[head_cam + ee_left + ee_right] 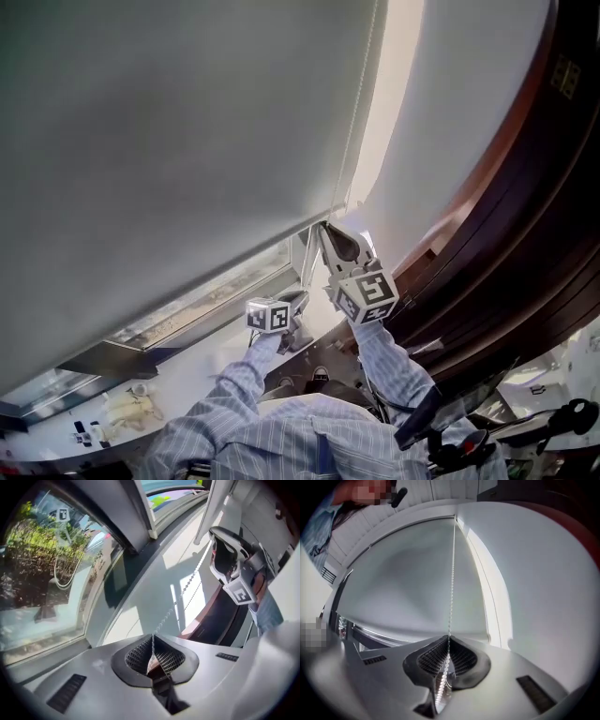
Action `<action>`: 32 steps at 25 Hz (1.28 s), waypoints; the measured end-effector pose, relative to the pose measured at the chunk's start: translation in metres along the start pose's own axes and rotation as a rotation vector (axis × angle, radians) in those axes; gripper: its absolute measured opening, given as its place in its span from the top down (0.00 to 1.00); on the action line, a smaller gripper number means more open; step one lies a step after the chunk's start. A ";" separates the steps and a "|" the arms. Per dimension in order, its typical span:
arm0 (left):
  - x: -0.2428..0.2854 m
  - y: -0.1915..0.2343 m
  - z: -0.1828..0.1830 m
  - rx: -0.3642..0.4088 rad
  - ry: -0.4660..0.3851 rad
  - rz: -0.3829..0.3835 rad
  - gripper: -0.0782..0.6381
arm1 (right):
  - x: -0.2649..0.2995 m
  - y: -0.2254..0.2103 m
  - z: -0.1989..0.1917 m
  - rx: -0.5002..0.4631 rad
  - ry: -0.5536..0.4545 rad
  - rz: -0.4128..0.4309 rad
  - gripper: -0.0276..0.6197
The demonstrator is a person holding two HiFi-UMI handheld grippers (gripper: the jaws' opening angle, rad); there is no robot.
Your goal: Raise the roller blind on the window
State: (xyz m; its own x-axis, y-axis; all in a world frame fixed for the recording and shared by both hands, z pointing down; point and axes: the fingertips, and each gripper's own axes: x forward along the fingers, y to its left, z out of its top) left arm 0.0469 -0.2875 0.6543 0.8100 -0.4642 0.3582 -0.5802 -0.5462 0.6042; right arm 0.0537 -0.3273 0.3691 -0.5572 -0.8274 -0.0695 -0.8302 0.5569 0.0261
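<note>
The grey roller blind (187, 141) hangs over most of the window, its bottom bar (225, 267) a little above the sill. Its bead chain (452, 573) runs straight up to the blind's top corner in the right gripper view. My right gripper (449, 638) is shut on that chain, pointing up beside the blind's lower corner (323, 228). The left gripper (153, 637) is shut on the chain (180, 595) lower down, and the chain slants from it up towards the right gripper (229, 559). In the head view the left gripper (296, 300) sits just below and left of the right one.
A pale window sill (154, 588) runs under the glass, with greenery (42, 545) outside. Dark wooden framing (525, 244) stands close on the right, and a white wall strip (422, 141) lies between it and the blind. Small items (131, 408) lie on the sill at lower left.
</note>
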 end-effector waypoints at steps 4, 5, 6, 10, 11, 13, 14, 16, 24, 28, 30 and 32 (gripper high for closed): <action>-0.001 0.004 -0.019 0.090 0.061 0.024 0.87 | 0.004 0.005 -0.025 0.088 0.027 0.020 0.94; -0.001 0.004 -0.017 0.122 0.053 0.031 0.87 | 0.007 0.005 -0.026 0.074 0.034 0.016 0.94; -0.003 0.005 -0.014 0.149 0.037 0.044 0.87 | 0.010 0.004 -0.026 0.052 0.039 0.009 0.94; -0.037 -0.008 0.033 0.334 -0.171 0.132 0.87 | 0.015 -0.003 -0.027 0.008 0.052 -0.020 0.94; -0.053 -0.023 0.051 0.418 -0.242 0.147 0.87 | 0.015 -0.004 -0.026 0.007 0.057 -0.021 0.94; -0.083 -0.068 0.082 0.583 -0.335 0.118 0.87 | 0.016 -0.005 -0.025 0.016 0.063 -0.015 0.94; -0.097 -0.098 0.097 0.662 -0.368 0.084 0.87 | 0.017 -0.004 -0.024 0.019 0.062 -0.016 0.94; -0.123 -0.163 0.135 0.793 -0.463 0.011 0.87 | 0.019 -0.003 -0.014 0.012 0.054 -0.030 0.94; -0.177 -0.274 0.316 0.826 -0.773 -0.032 0.82 | 0.023 0.004 -0.029 -0.016 0.052 -0.003 0.94; -0.167 -0.275 0.370 0.790 -0.769 -0.031 0.77 | 0.019 0.005 -0.027 -0.010 0.042 -0.012 0.94; -0.160 -0.270 0.383 0.768 -0.763 -0.037 0.76 | 0.017 0.009 -0.027 -0.013 0.039 -0.005 0.94; -0.154 -0.266 0.391 0.750 -0.763 -0.048 0.76 | 0.016 0.012 -0.028 -0.015 0.037 -0.001 0.94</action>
State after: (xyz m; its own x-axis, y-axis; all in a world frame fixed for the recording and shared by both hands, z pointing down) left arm 0.0433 -0.3428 0.1598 0.7168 -0.6024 -0.3511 -0.6638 -0.7437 -0.0792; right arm 0.0340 -0.3358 0.3960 -0.5564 -0.8303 -0.0322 -0.8308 0.5551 0.0407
